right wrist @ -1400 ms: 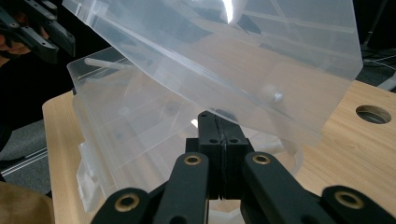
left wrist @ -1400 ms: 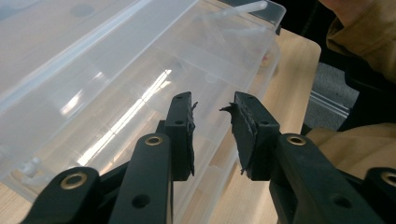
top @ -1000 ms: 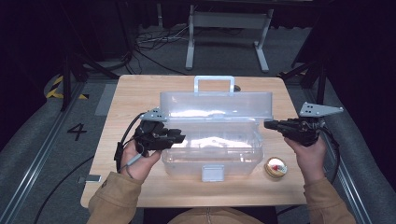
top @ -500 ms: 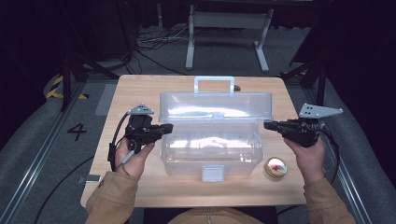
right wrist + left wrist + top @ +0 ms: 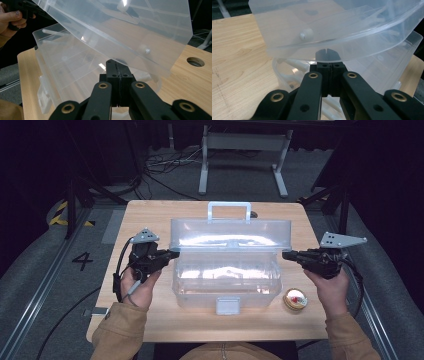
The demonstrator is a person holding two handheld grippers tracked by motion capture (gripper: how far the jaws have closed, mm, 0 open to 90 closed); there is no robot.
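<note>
**With both hands level, lid raised**

While my forearms flank the clear plastic box (image 5: pixel 226 275) mid-worktop (image 5: pixel 150 320), my left gripper (image 5: pixel 172 254) and right gripper (image 5: pixel 286 255) point inward, jaws closed, tips under the glossy, translucent lid (image 5: pixel 230 234) ends.

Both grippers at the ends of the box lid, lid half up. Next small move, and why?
Probably lift both ends together to swing the lid further back on its hinge. The left gripper and right gripper are both shut, tips under the lid's end edges, and the lid stands tilted over the open clear box. Its handle side is at the back, so raising evenly should avoid twisting.
</note>
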